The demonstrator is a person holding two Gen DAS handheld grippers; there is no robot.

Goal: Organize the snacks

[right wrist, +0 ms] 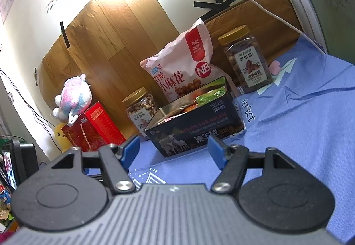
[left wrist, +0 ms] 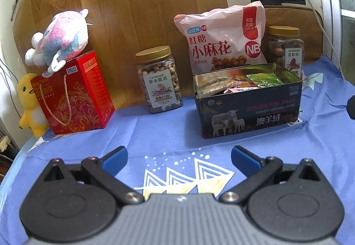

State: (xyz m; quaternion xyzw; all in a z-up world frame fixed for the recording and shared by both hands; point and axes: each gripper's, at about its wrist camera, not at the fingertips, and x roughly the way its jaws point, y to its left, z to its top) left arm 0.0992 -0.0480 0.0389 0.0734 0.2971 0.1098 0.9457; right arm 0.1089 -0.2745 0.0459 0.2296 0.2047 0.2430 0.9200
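Observation:
A dark tin box (left wrist: pixel 250 111) (right wrist: pixel 195 131) printed with sheep sits on the blue cloth, holding several snack packets (left wrist: pixel 235 84). Behind it leans a pink snack bag (left wrist: pixel 221 40) (right wrist: pixel 184 69). A gold-lidded jar of nuts (left wrist: pixel 158 79) (right wrist: pixel 139 107) stands to the tin's left, and a second jar (left wrist: pixel 285 49) (right wrist: pixel 246 58) to its right rear. My left gripper (left wrist: pixel 179 159) is open above the cloth, short of the tin, with nothing between its blue pads. My right gripper (right wrist: pixel 174 151) is open too, just in front of the tin.
A red gift box (left wrist: pixel 73 94) (right wrist: pixel 95 131) stands at the left with a pink plush toy (left wrist: pixel 60 38) (right wrist: pixel 74 96) on top and a yellow duck toy (left wrist: pixel 30 100) beside it. A wooden panel (left wrist: pixel 133 11) backs the blue cloth (left wrist: pixel 155 134). Cables hang at the upper right.

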